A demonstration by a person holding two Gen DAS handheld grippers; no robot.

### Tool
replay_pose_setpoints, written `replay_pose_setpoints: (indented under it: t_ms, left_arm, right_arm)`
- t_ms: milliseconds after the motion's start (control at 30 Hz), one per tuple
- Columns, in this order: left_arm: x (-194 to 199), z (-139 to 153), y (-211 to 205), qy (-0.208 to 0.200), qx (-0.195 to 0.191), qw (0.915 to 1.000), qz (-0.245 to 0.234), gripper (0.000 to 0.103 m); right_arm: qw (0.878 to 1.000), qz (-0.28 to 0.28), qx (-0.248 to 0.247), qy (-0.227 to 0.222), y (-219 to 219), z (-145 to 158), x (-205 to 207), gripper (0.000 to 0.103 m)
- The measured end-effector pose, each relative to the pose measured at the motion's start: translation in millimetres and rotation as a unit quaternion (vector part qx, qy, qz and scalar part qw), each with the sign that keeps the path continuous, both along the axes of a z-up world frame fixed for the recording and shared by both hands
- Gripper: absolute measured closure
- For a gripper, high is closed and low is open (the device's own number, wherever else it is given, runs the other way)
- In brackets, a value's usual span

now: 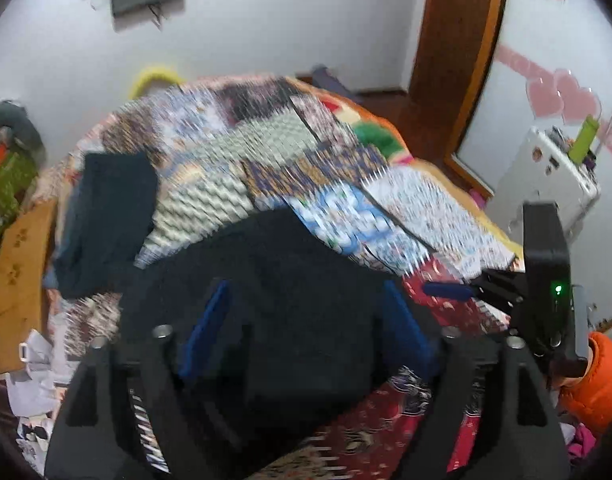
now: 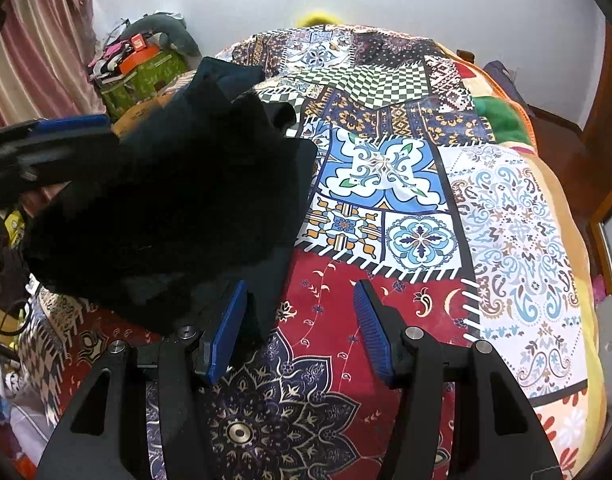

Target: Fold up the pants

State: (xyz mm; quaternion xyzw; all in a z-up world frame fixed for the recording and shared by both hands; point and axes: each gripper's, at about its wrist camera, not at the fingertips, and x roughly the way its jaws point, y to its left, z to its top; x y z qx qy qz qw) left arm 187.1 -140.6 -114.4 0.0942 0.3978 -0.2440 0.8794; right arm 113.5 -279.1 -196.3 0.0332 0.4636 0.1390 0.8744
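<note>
Black fabric: the pants [image 2: 166, 216] lie heaped on the bed [image 2: 517, 216], at ten o'clock from the right gripper [image 2: 300, 328].
Right jaws: wide apart, gripping nothing; the left pad just touches the cloth's near edge.
Left jaws: the left gripper [image 1: 306, 320] is spread over the dark heap, nothing pinched that I can see, though the view is blurred.
Handling: likely soft, limp, light; it will sag and bunch.
Hold: best at a hem or waistband edge, one gripper on each corner.
Beyond: folded dark garment [image 1: 106, 220] at eleven o'clock.
</note>
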Motion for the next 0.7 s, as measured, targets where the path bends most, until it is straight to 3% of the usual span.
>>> replay_pose_setpoints:
  t_ms: [100,233,467,700]
  left_arm:
    - [-2,16,21,-0.052,0.002,0.9983,0.026,0.002]
    - [18,19,51,-0.068,0.024,0.9937,0.086,0.001]
    - [91,-18,108,-0.011,0.059,0.9819,0.180,0.001]
    - [151,-73,124,0.050,0.111,0.9725,0.199,0.001]
  right_arm:
    - [1.000,-0.001,0.000,-0.002,-1,2,0,0.051]
    - [1.000,-0.005,0.005,-0.004,-3,4,-2,0.051]
    - [1.000,-0.011,0.011,-0.008,-6,7,-6,0.051]
    - [1.000,-0.020,0.010,0.002,-8,5,-5,0.051]
